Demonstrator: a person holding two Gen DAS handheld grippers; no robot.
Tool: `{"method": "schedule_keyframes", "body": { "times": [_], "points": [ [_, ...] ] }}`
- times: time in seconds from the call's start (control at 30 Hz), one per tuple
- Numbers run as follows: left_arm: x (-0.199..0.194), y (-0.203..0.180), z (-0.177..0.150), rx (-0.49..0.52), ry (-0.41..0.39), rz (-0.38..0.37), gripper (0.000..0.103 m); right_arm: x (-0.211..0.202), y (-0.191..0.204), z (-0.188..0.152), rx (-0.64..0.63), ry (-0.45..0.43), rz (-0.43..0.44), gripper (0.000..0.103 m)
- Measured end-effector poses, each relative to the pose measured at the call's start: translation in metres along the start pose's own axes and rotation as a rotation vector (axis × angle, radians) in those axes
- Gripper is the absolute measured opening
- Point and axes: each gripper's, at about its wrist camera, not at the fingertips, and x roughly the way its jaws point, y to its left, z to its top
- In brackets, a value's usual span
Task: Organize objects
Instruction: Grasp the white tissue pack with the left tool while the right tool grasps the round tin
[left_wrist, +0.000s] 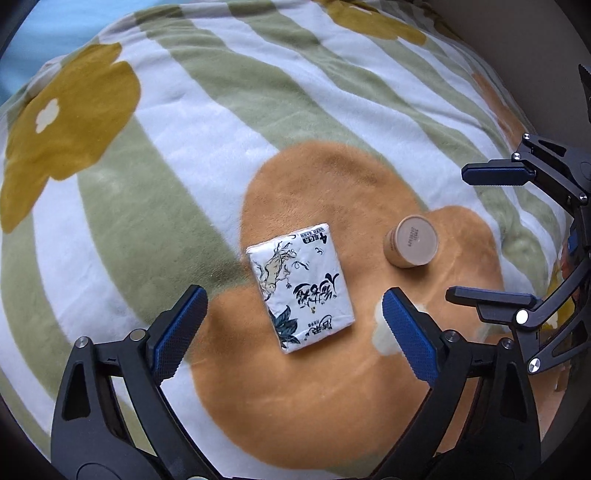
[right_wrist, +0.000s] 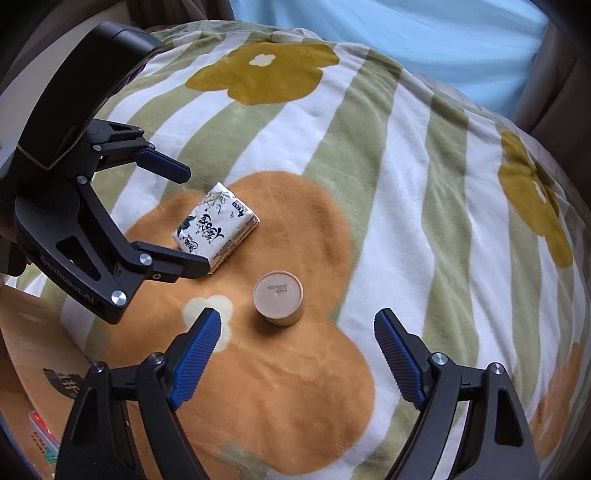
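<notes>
Right then, both grippers hung over the blanket (left_wrist: 207, 122), a fleecy thing with green and white stripes and big flowers. The tissue pack (left_wrist: 300, 286) lay flat on the orange flower (left_wrist: 332, 387), and the left gripper (left_wrist: 295, 328) hovered just short of it, jaws spread wide and holding nothing, the pack sitting between the lines of its blue pads (left_wrist: 177, 332). Just beside the pack, on the same flower, the cardboard tube (right_wrist: 279, 303) stood on end, stamped digits showing on its top. The right gripper (right_wrist: 297, 358) hung near the tube, jaws spread too and gripping nothing, tube apart from both fingers. Seen from the right wrist, the left gripper's lower finger crossed in front of the pack's corner. A cardboard box (right_wrist: 40, 354) showed at the blanket's lower left edge.
</notes>
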Motion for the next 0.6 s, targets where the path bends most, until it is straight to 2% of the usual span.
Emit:
{"method": "schedule_keyframes", "body": {
  "times": [0.13, 0.2, 0.23, 0.43, 0.53, 0.6],
  "points": [
    [0.012, 0.001, 0.000, 0.005, 0.003, 0.004, 0.089, 0.013, 0.003, 0.001, -0.008, -0.004, 0.011, 0.080],
    [0.013, 0.000, -0.001, 0.012, -0.003, 0.008, 0.087, 0.018, 0.004, 0.003, -0.012, 0.000, 0.016, 0.070],
    [0.013, 0.000, -0.001, 0.016, -0.005, 0.012, 0.086, 0.020, 0.004, 0.004, -0.011, 0.000, 0.020, 0.069],
    [0.010, 0.004, 0.001, 0.019, -0.012, 0.011, 0.068, 0.028, 0.007, 0.008, -0.018, -0.001, 0.018, 0.055],
    [0.008, 0.005, 0.000, 0.025, -0.014, 0.008, 0.055, 0.028, 0.007, 0.009, -0.018, -0.002, 0.018, 0.047],
    [0.007, 0.005, 0.001, 0.026, -0.018, 0.004, 0.050, 0.029, 0.007, 0.009, -0.018, 0.000, 0.018, 0.036]
  ]
}}
